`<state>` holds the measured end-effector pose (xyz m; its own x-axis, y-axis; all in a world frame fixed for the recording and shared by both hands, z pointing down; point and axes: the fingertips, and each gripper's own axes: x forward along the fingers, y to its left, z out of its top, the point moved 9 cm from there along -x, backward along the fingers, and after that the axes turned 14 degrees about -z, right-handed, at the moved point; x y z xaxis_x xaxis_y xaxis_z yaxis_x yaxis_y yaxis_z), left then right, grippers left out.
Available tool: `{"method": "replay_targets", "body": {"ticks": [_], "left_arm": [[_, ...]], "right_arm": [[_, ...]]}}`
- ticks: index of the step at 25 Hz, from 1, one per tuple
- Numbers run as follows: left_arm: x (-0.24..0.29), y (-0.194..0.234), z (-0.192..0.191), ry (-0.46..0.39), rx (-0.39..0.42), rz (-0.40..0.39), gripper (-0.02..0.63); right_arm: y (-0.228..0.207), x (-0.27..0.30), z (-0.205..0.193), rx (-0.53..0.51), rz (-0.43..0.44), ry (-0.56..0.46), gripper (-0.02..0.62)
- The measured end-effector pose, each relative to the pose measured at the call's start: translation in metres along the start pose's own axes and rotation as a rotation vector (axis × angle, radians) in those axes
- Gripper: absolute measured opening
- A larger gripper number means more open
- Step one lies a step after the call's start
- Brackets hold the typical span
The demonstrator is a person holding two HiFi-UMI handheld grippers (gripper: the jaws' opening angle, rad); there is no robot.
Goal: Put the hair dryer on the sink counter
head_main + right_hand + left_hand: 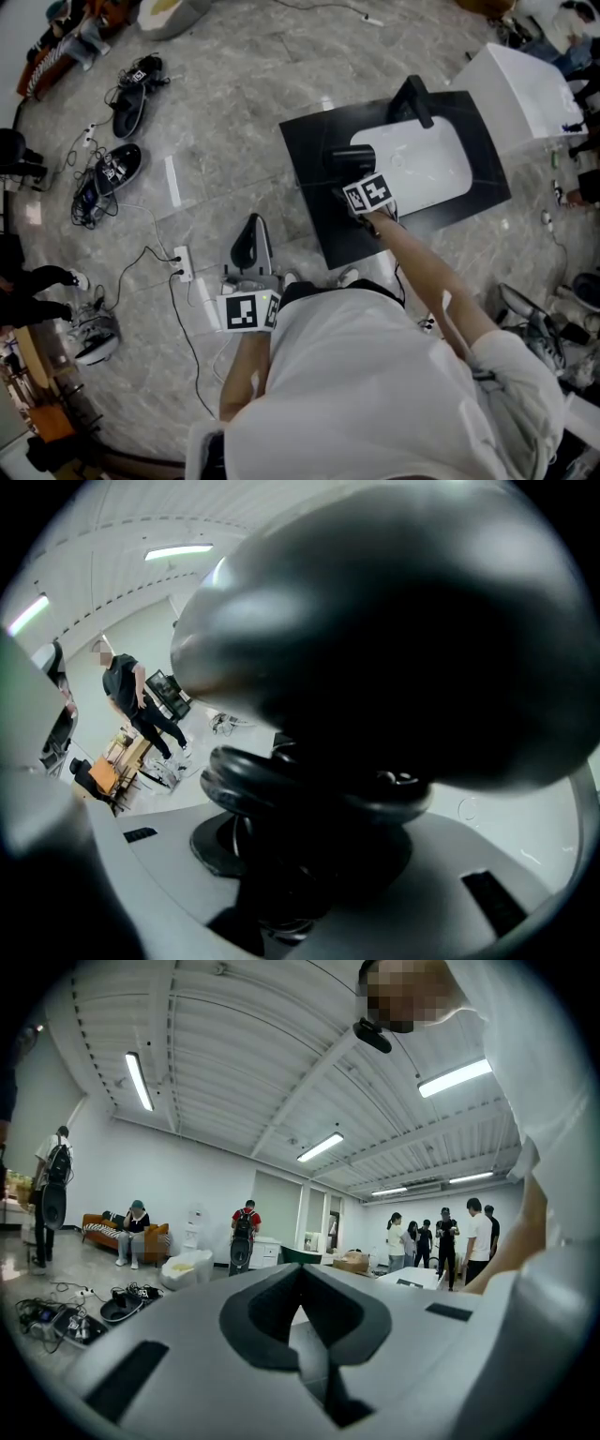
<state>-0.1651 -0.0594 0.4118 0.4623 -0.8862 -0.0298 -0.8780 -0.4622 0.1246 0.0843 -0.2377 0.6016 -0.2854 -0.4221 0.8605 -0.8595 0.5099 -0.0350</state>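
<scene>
R tongs (pixel 356 186) pinch black hair dryer (pixel 351 157) by its handle, over the black sink worktop (pixel 314 150), beside the white basin (pixel 436 169). L tongs (pixel 305 1326) look pressed together, empty. Step: placing. Next: lower gently, rest it stable, then spread the tongs.

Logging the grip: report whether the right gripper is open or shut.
Shut on the hair dryer: its black body fills the gap between the right gripper's jaws.

Bright ceil. strips (pixel 454 1077); fisheye, dark corners.
</scene>
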Motion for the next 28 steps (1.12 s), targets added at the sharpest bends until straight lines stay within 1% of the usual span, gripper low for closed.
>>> {"method": "replay_targets", "body": {"ticks": [22, 28], "left_arm": [[-0.009, 0.002, -0.002, 0.033, 0.001, 0.034, 0.002], [-0.011, 0.004, -0.004, 0.035, -0.001, 0.042, 0.002]], "right_arm": [[-0.001, 0.028, -0.001, -0.016, -0.055, 0.049, 0.195], [-0.003, 0.036, -0.004, -0.018, -0.072, 0.083, 0.195]]}}
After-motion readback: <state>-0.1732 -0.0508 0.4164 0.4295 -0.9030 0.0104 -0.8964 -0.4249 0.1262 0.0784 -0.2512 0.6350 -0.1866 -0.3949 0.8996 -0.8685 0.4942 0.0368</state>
